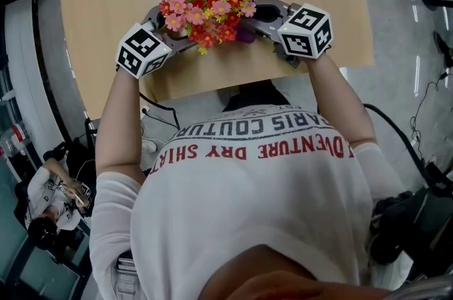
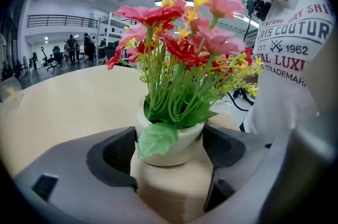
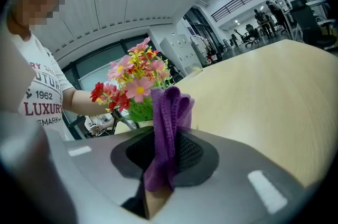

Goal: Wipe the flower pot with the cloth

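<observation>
Fingers of the left gripper [image 1: 185,38] and right gripper [image 1: 251,24] close in from both sides of the flowers [image 1: 209,5] in the head view. Left gripper view: fingers pinch the white flower pot [image 2: 177,145] between them. Right gripper view: fingers clamp the purple cloth [image 3: 168,122], flowers just beyond their tips

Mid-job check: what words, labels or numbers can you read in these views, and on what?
"RIS COUTUR": T-shirt, left gripper view.
"EST. 1962": same shirt.
"AL LUXU", "TRADEMAR": same shirt, cut off.
"VENTURE DRY SHIR": same shirt, upside down in head view.
Marker cubes: square patterns only, no words.
Flower pot, cloth: no print visible.
</observation>
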A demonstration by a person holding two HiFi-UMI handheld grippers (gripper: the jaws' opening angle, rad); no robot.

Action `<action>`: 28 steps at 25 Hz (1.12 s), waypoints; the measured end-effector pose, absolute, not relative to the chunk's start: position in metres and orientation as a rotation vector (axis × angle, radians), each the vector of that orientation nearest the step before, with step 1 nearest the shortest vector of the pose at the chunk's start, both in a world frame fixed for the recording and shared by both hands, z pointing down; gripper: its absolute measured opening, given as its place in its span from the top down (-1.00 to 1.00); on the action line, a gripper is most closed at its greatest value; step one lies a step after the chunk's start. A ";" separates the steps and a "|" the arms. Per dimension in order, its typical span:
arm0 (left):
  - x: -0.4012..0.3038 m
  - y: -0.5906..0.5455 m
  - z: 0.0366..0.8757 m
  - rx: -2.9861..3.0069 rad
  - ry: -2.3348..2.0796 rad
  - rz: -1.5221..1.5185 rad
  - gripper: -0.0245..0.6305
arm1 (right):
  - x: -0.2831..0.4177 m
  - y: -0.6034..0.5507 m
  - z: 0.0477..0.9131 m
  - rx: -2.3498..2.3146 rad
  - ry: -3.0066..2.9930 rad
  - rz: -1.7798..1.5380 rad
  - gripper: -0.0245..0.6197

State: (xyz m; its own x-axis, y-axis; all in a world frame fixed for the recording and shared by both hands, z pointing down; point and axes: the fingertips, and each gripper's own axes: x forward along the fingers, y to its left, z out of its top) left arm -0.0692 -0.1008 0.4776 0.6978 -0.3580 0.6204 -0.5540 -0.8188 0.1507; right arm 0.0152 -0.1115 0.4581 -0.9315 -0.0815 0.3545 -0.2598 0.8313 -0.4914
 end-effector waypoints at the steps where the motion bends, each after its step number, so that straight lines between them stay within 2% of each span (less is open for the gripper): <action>1: -0.071 -0.101 0.479 2.578 -0.698 0.859 -0.32 | 0.014 -0.109 0.459 0.259 -2.696 0.783 0.71; 5: -0.077 -0.102 0.486 2.535 -0.743 0.842 -0.32 | 0.021 -0.118 0.465 0.333 -2.711 0.771 0.71; 11: -0.086 -0.089 0.476 2.439 -0.954 0.632 -0.32 | 0.028 -0.145 0.454 0.383 -2.737 0.735 0.71; 20: -0.087 -0.068 0.468 2.309 -1.267 0.517 -0.31 | 0.007 -0.175 0.447 0.365 -2.752 0.679 0.71; 25: -0.087 -0.068 0.462 2.244 -1.399 0.460 0.09 | -0.009 -0.177 0.451 0.311 -2.744 0.705 0.71; 28: -0.085 -0.071 0.460 2.239 -1.402 0.420 0.21 | -0.014 -0.174 0.453 0.292 -2.743 0.729 0.71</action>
State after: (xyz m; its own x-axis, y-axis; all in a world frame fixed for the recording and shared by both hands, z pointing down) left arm -0.0847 -0.0710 0.4600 0.4334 -0.7598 0.4846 -0.9011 -0.3732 0.2208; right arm -0.0136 -0.1739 0.4533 -0.9384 -0.1198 0.3242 -0.2649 0.8518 -0.4520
